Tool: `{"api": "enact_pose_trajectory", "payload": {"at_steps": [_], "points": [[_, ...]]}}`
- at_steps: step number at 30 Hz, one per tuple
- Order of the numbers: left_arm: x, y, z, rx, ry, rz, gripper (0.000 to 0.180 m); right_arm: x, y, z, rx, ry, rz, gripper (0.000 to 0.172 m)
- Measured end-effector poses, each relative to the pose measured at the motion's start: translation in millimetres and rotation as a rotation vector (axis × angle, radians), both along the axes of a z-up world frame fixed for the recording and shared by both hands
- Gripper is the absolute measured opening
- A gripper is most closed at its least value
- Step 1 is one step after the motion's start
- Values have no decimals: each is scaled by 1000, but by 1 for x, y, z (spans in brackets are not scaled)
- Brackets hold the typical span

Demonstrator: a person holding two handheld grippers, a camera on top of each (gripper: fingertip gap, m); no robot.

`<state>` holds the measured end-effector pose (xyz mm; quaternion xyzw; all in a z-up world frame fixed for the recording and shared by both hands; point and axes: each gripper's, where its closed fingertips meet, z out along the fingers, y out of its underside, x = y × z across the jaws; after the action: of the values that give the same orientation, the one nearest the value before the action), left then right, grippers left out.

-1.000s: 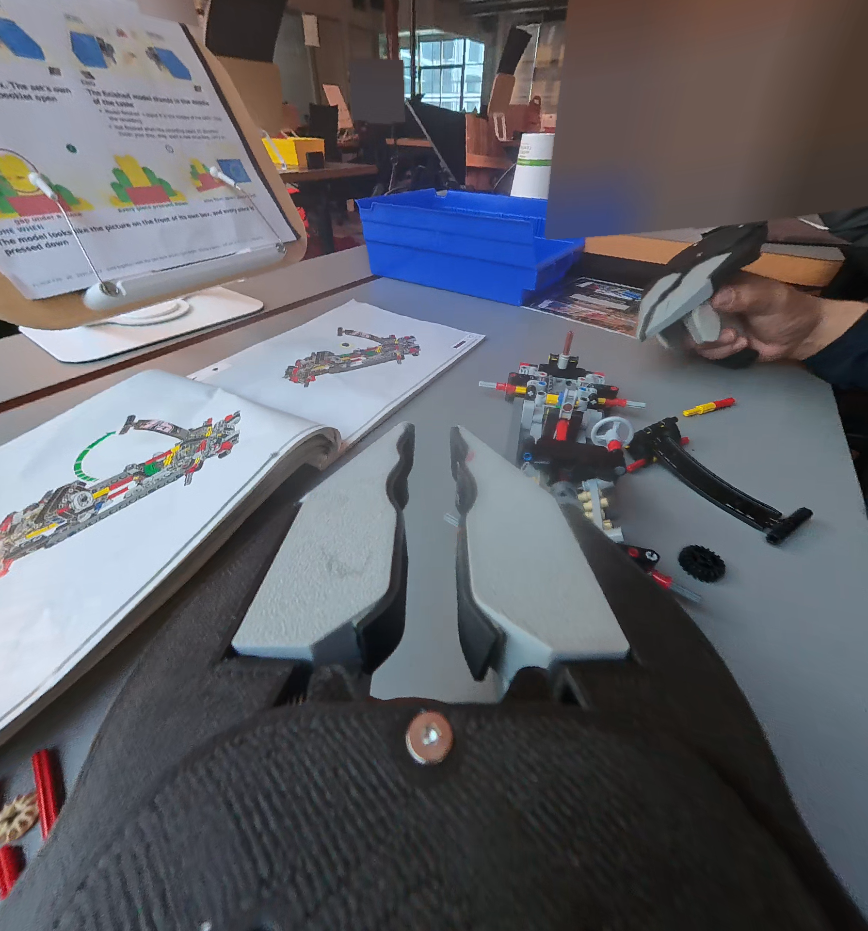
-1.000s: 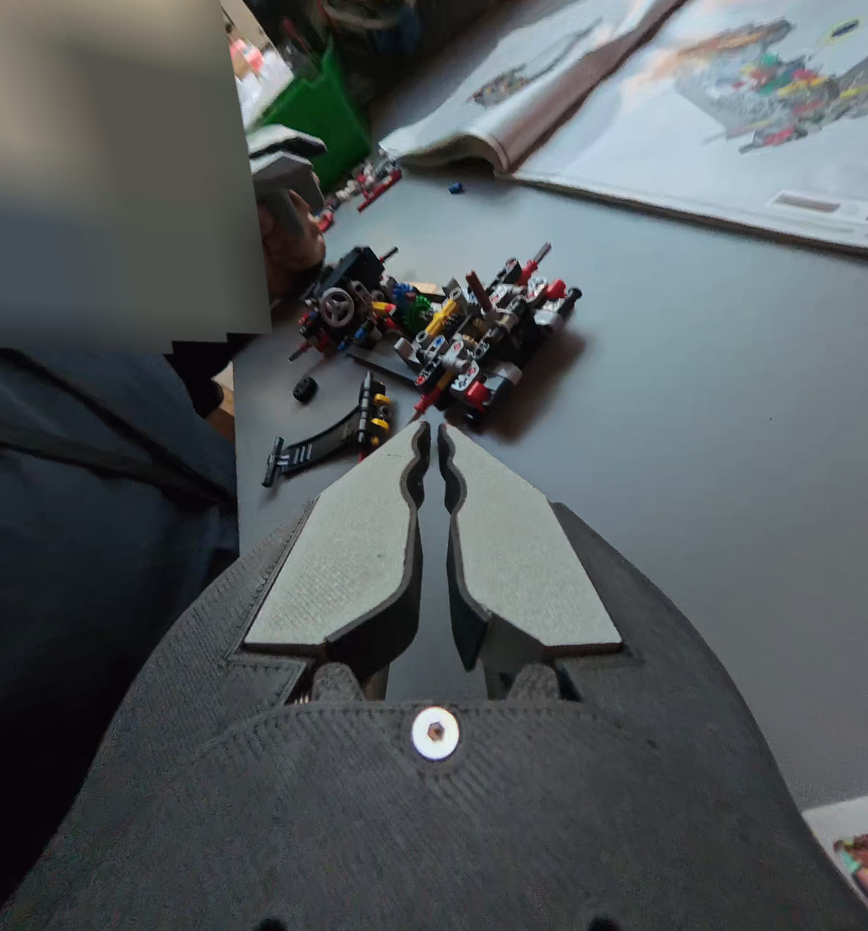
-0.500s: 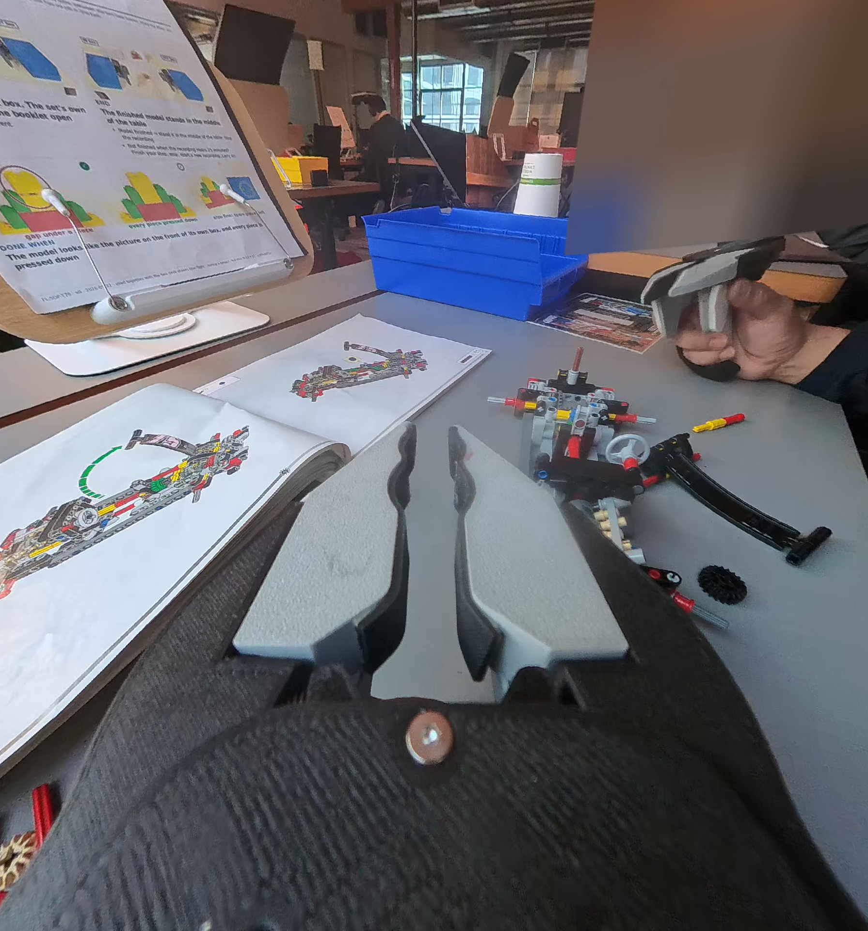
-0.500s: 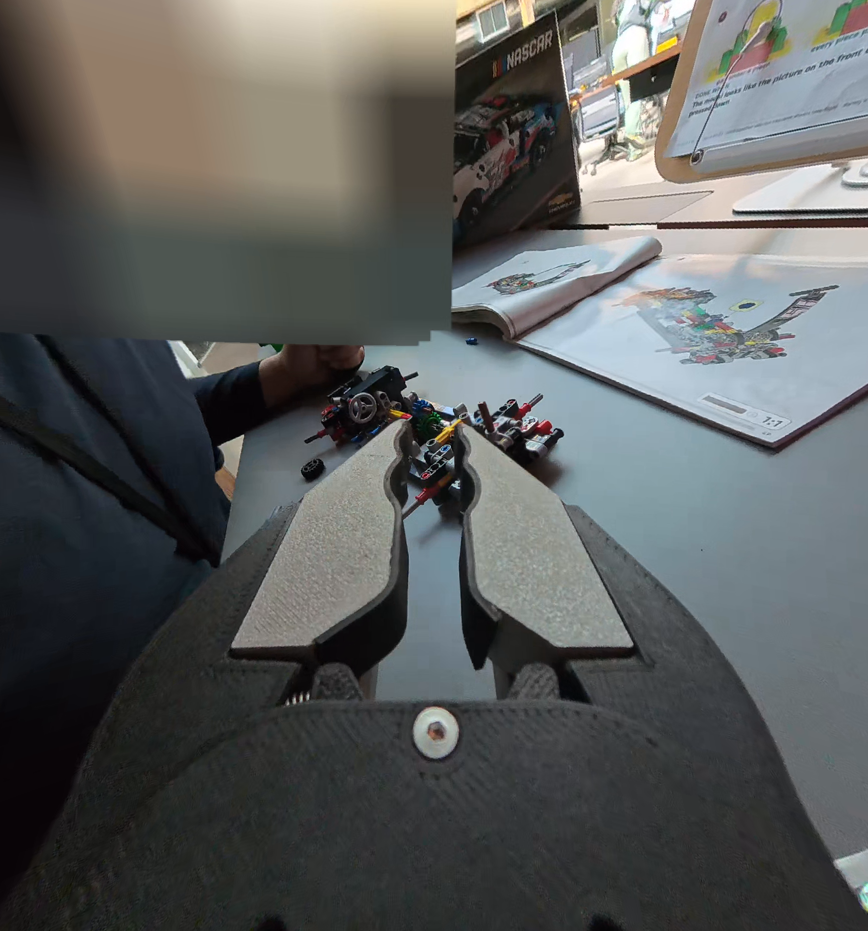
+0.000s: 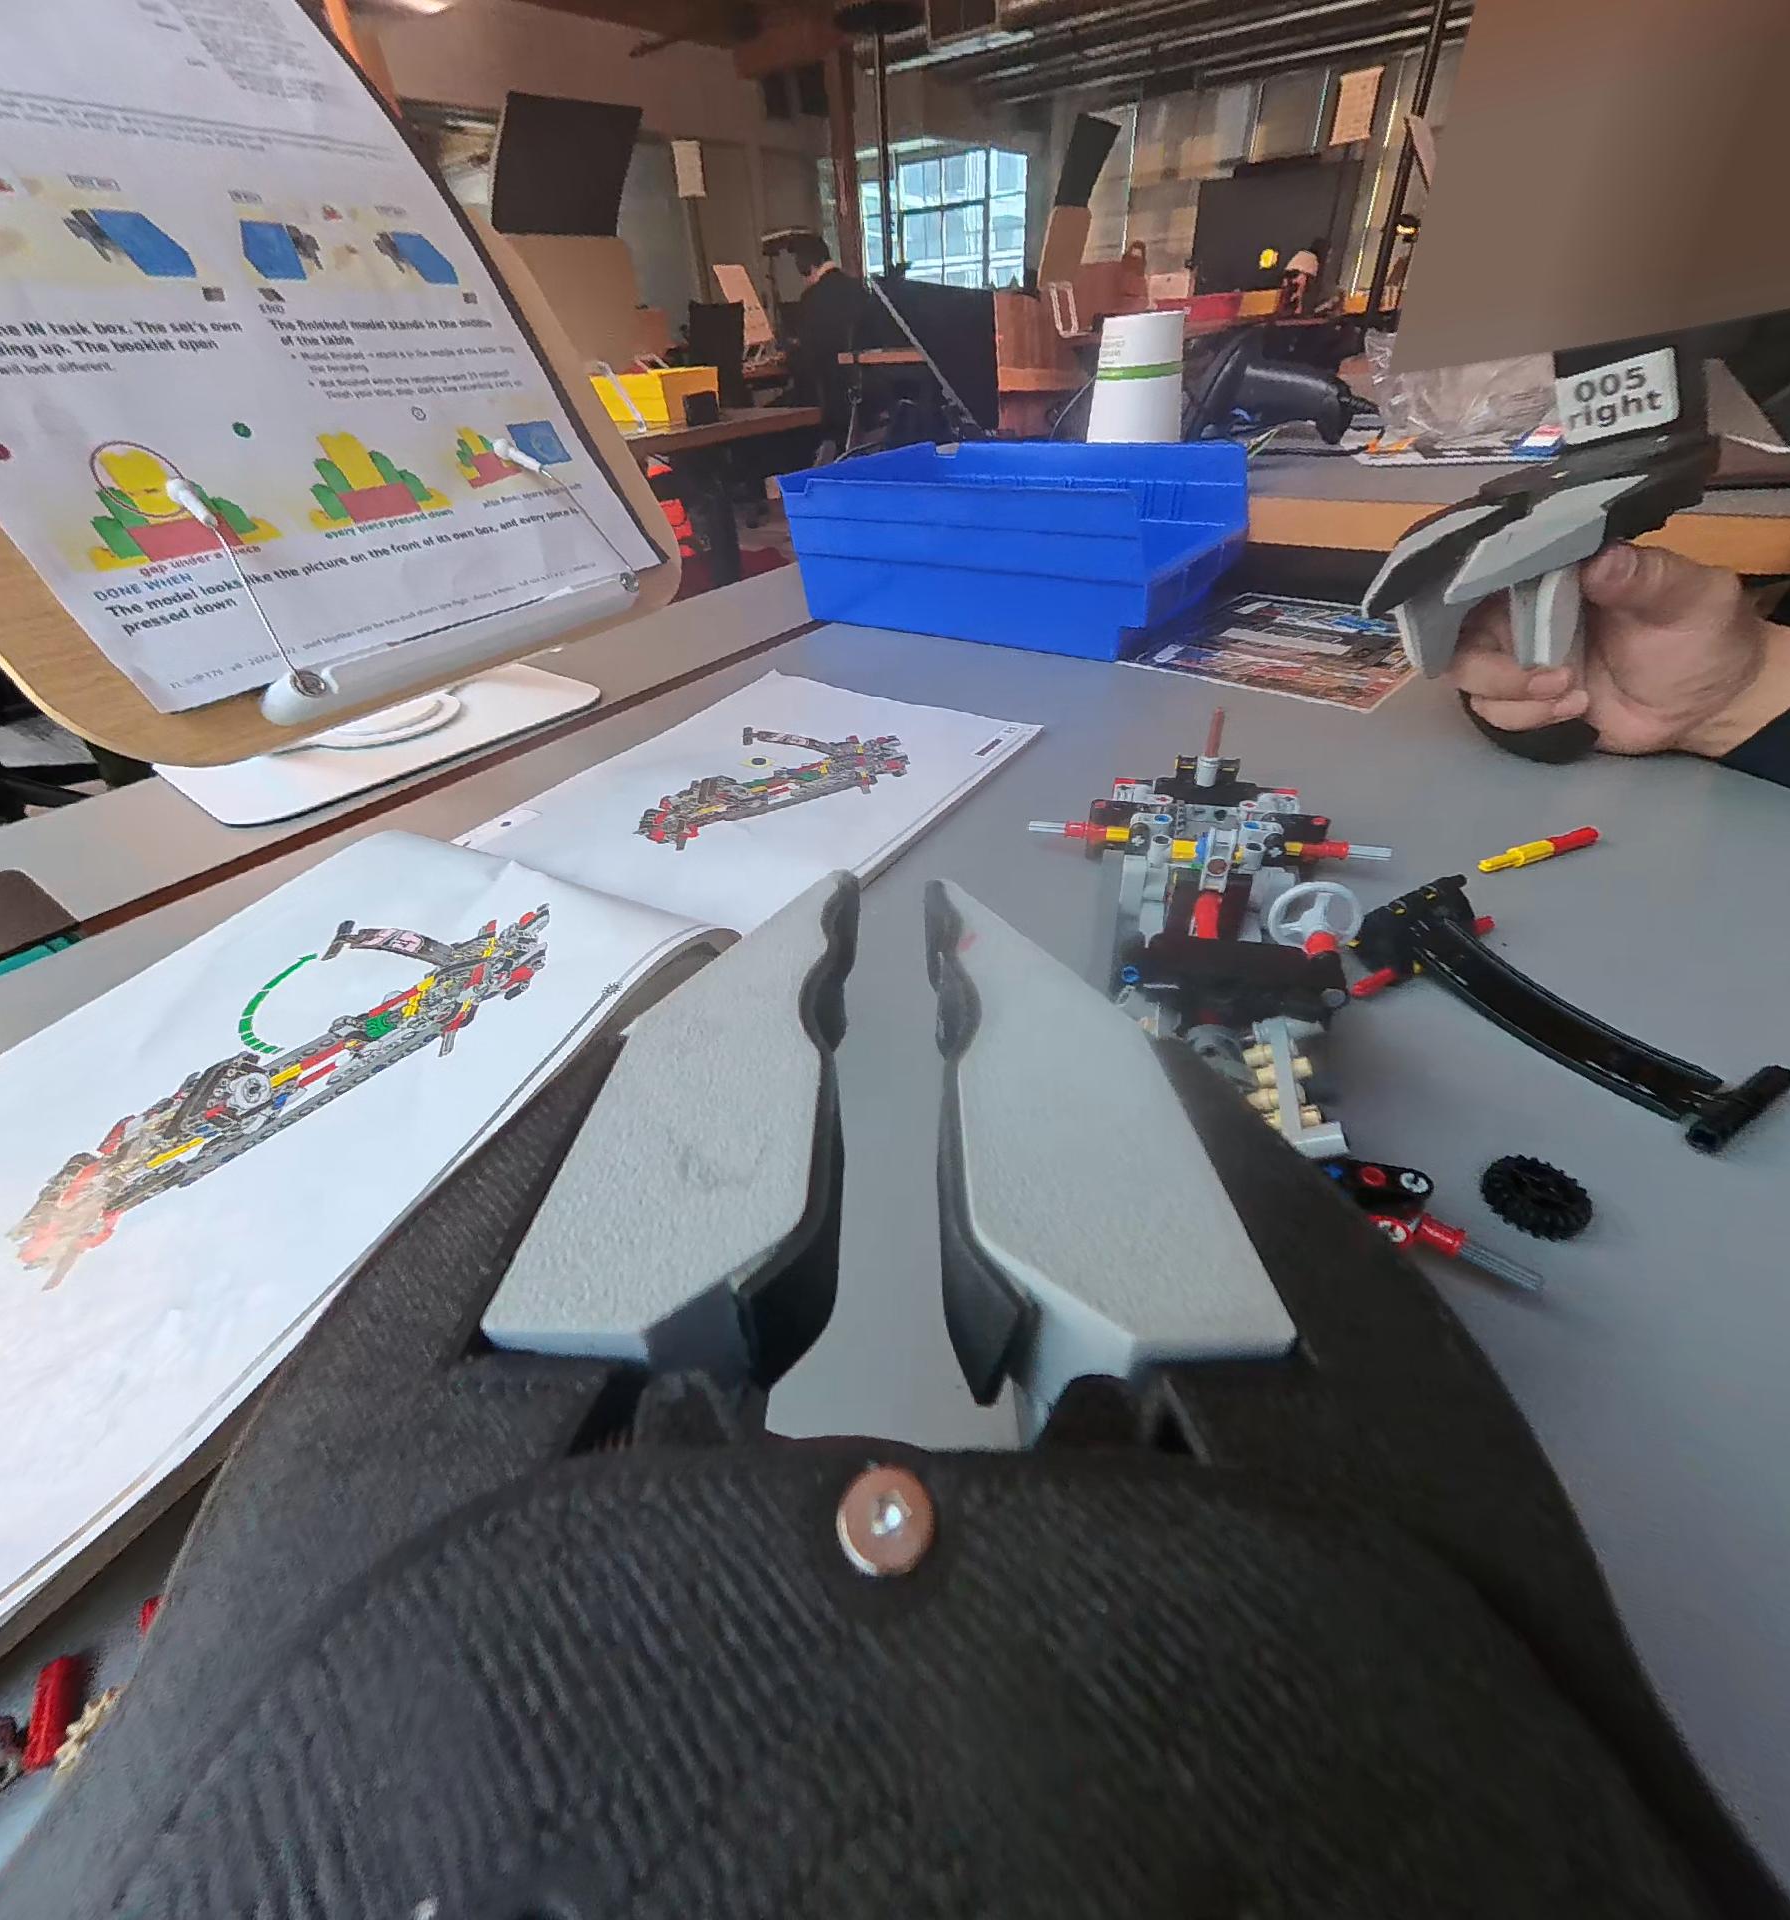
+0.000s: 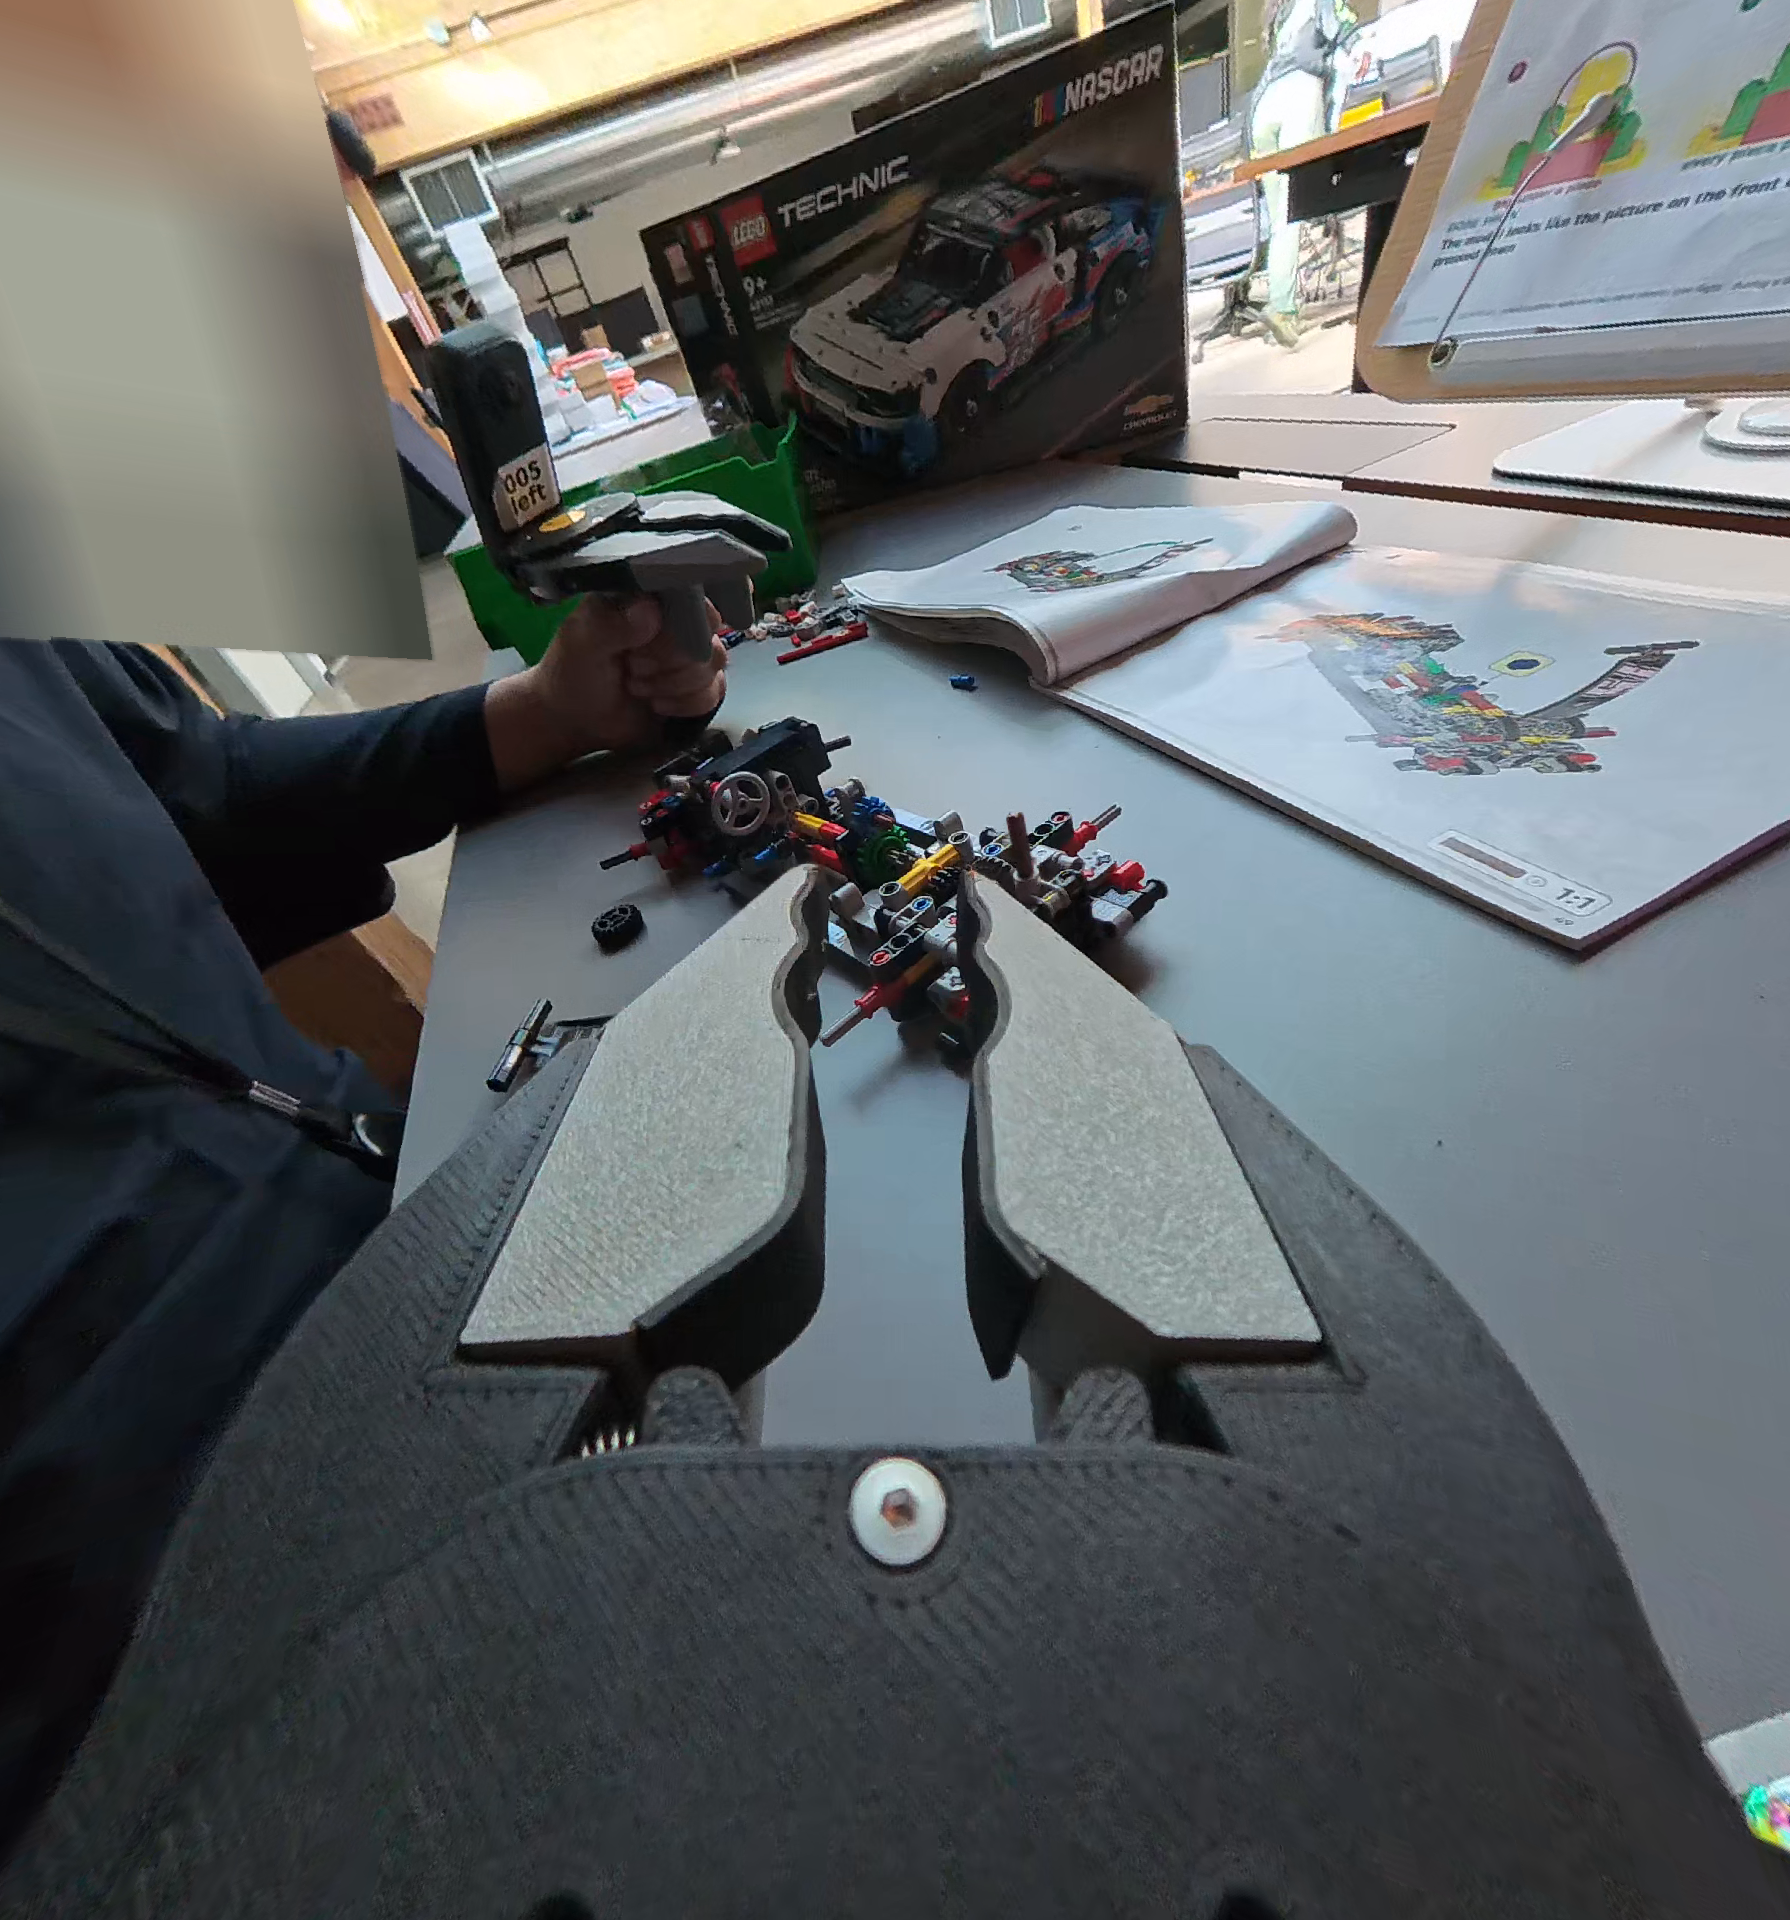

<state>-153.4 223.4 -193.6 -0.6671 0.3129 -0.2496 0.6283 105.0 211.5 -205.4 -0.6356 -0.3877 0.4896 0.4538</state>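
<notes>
My left gripper (image 5: pixel 889 904) hangs over bare grey table (image 5: pixel 1649 1455), its fingers a narrow gap apart and gripping nothing; the open instruction booklet (image 5: pixel 247 1039) lies at its ten o'clock, the part-built brick chassis (image 5: pixel 1223 935) at two o'clock. My right gripper (image 6: pixel 891 904) stands with fingers apart and unloaded, raised above the table, the chassis (image 6: pixel 901 862) just beyond its tips at twelve; a black gear (image 6: pixel 618 925) sits at ten o'clock.

Both grippers (image 5: pixel 889 914) (image 6: pixel 891 914) raised, fingers parted (nothing held).
</notes>
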Motion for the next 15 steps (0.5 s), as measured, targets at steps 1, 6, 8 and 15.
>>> {"api": "enact_pose_trajectory", "payload": {"at_steps": [1, 6, 8, 15], "points": [[0, -1, 0, 5, 1, 3, 10, 0, -1, 0, 8, -5, -2, 21], [-1, -3, 2, 13, -5, 1, 9, -4, -4, -5, 17, -44, 13, 22], [0, -3, 1, 7, -8, -8, 9, -6, -4, -7, 13, -57, 24, 22], [4, -4, -3, -11, 20, -31, 11, -9, -6, -8, 16, -64, 52, 22]]}}
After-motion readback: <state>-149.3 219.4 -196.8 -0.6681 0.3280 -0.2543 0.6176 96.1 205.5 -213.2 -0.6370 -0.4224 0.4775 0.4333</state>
